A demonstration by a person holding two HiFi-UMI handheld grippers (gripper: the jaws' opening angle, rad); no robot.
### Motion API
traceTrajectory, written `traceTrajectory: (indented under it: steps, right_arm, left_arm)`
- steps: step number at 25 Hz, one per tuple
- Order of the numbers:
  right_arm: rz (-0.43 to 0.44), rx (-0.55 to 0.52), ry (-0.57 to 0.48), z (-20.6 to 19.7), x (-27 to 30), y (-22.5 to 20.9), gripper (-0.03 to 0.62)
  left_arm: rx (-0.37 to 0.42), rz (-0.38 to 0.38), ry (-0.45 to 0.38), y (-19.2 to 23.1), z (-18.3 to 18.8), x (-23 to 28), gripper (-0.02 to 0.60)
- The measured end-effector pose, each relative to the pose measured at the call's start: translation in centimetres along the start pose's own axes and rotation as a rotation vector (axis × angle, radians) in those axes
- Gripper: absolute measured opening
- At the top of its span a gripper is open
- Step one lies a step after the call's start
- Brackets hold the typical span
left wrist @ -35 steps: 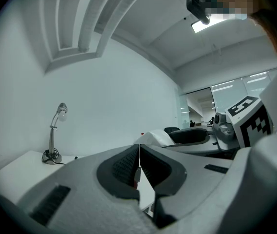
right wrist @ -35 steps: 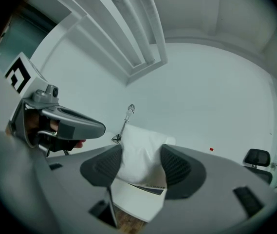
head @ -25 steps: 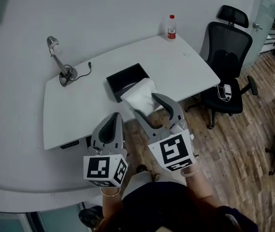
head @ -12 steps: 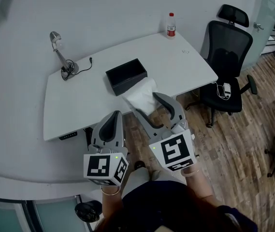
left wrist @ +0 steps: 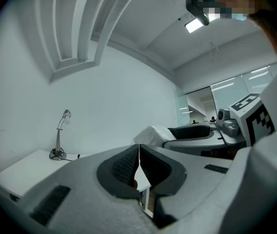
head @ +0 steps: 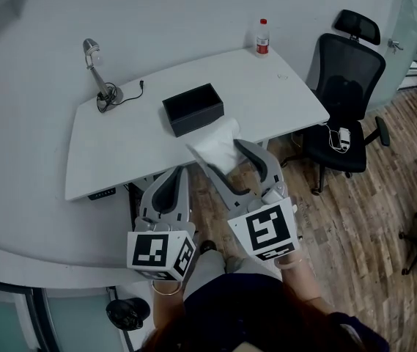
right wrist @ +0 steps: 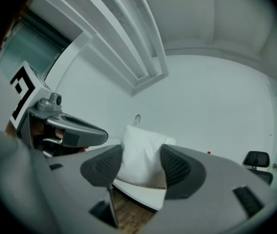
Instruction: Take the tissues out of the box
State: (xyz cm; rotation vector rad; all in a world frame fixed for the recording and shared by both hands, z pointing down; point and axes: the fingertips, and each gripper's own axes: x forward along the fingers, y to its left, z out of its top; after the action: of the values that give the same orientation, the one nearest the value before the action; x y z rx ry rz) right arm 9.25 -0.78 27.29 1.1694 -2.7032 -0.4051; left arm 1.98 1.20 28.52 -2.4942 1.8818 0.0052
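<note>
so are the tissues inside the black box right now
No, the tissues are clamped between the jaws of the right hand-held gripper, out past the desk edge and apart from the box.

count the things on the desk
3: lamp at the far left corner, bottle far right, box in the middle of the desk. The tissues are in the right claw, not on it. A speck near the bottle is unclear.

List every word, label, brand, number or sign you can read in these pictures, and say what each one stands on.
No text here can be read.
On the bottle: a red label, too small to read.
On the tissue pack: faint print along its lower edge, too blurred to read.
On the marker cubes: black-and-white square patterns only, no letters or numbers.
</note>
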Motion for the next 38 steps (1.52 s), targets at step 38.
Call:
traceTrajectory:
  steps: [38]
  right_arm:
    - [0.016, 0.047, -0.038, -0.6, -3.1, -0.6, 0.262]
  left_arm:
    - [0.033, 0.015, 0.010, -2.6, 0.3, -0.4, 0.026]
